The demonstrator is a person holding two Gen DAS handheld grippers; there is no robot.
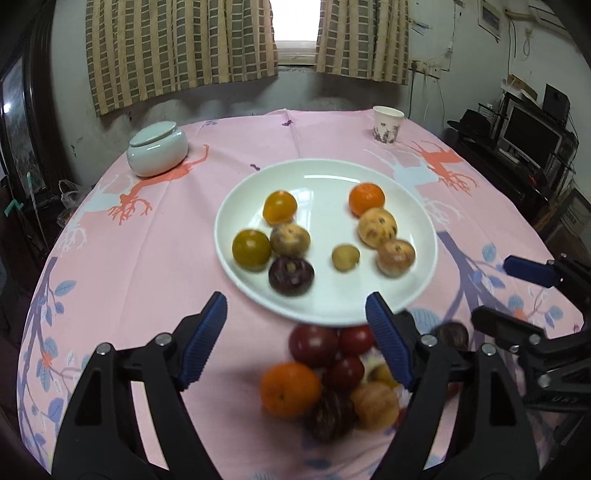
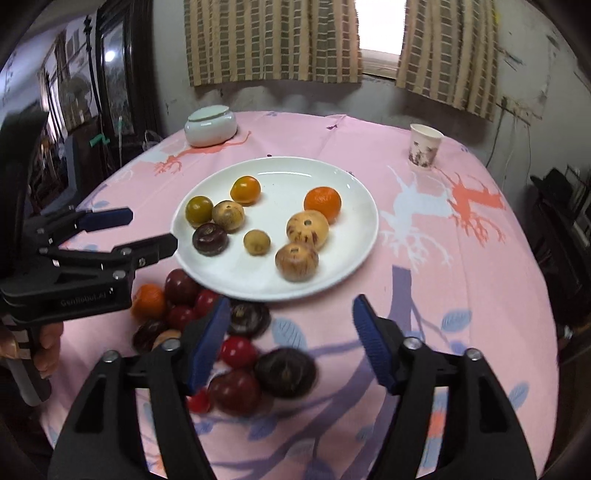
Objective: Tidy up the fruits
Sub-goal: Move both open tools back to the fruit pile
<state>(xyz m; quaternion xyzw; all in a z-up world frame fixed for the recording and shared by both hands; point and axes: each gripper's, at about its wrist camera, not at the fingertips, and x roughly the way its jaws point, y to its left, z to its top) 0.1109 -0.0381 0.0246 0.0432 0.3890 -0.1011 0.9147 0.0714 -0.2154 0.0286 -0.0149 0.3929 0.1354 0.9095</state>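
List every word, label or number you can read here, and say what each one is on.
"GenRobot.AI": on the side of the left gripper, seen from the right wrist view; faint, so the last letters are uncertain.
Embossed letters on the right gripper: too blurred to read.
Paper cup: a printed pattern, no legible words.
Wall papers: too small to read.
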